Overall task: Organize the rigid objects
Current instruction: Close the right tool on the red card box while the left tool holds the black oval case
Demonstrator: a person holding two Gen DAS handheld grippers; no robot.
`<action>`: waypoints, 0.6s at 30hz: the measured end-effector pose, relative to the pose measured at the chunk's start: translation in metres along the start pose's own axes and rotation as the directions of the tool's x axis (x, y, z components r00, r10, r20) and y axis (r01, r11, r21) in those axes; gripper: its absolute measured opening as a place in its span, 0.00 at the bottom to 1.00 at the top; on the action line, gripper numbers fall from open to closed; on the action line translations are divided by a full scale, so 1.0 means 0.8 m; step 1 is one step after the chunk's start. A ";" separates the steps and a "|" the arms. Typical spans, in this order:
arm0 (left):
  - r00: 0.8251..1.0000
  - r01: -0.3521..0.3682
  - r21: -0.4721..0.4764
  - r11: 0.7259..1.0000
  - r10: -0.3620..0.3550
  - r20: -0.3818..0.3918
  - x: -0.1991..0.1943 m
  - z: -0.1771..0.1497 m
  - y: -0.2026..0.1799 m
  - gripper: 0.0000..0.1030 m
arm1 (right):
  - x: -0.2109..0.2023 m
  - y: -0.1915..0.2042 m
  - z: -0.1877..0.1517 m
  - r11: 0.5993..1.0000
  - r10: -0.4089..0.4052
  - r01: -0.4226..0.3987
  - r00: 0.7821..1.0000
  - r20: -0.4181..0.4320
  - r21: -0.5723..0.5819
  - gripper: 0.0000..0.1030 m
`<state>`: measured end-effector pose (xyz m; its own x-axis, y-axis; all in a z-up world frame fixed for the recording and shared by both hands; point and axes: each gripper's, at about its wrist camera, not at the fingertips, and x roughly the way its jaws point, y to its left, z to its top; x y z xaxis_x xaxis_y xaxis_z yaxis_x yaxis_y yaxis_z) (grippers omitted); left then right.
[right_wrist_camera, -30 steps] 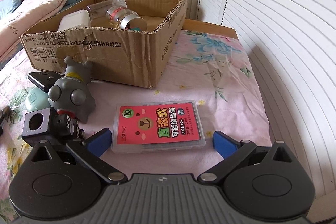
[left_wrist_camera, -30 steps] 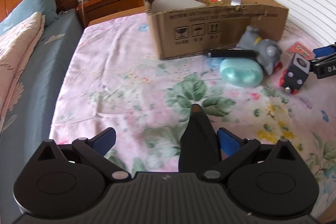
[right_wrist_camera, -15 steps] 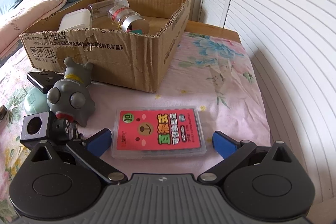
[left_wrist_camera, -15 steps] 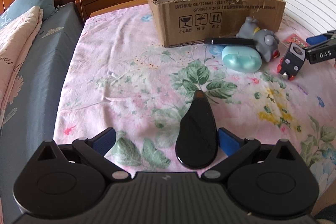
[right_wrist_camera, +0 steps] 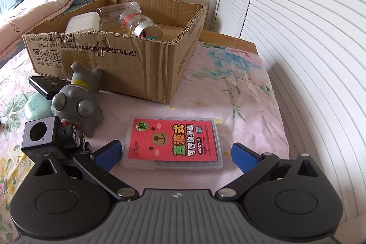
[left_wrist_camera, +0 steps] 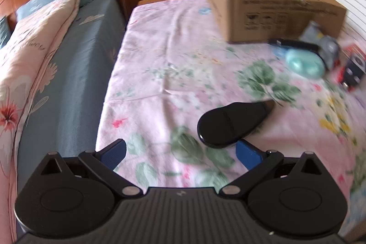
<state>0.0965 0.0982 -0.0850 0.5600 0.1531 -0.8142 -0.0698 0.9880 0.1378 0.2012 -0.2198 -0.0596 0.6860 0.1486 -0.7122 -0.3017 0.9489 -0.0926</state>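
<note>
Left wrist view first: my left claw (left_wrist_camera: 180, 152) is spread wide and holding nothing, low over the flowered bedsheet (left_wrist_camera: 160, 61). A flat black teardrop-shaped gadget (left_wrist_camera: 233, 122) lies on the sheet just ahead of my right-hand finger, off to the right of the gap rather than inside it. That's my worry here: if I close as I stand, the finger clips the gadget's rounded end and skids it across the cloth instead of pinching it. This view is smeared with motion too, so my aim is shaky. Far right I make out the cardboard box (left_wrist_camera: 274, 8), and a mint-green case (left_wrist_camera: 304, 65) in front of it.

Right wrist view now: my right claw (right_wrist_camera: 176, 152) is also wide and empty, with the clear plastic case with the red label (right_wrist_camera: 172, 143) lying flat on the sheet squarely between the fingers. It's thin and slick, I reckon; pinch too high and it could pop out, too low and I gather sheet with it. Left of it, the black toy block (right_wrist_camera: 45, 136) sits tight against my left finger, with the grey toy figure (right_wrist_camera: 77, 104) just behind, so closing may nudge them. The cardboard box, far left, already holds jars (right_wrist_camera: 137, 22) and a white container (right_wrist_camera: 82, 22).
</note>
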 end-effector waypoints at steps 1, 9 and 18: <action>1.000 0.001 -0.019 1.000 -0.001 -0.003 0.003 0.003 0.001 0.98 | -0.001 0.000 0.000 1.000 -0.001 0.001 1.000 -0.001 -0.001 1.00; 0.982 0.187 -0.075 0.980 -0.186 0.016 0.009 0.009 -0.028 0.97 | -0.006 0.004 -0.004 1.000 0.002 -0.002 1.000 -0.002 -0.014 1.00; 0.988 0.149 -0.147 0.978 -0.140 0.069 0.012 0.012 -0.037 0.97 | -0.005 0.000 -0.005 0.999 0.033 -0.033 0.999 -0.001 -0.015 1.00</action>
<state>0.1118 0.0702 -0.0912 0.6195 0.0117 -0.7849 -0.1067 0.9919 -0.0695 0.1957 -0.2215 -0.0596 0.6752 0.1795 -0.7154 -0.3341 0.9392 -0.0797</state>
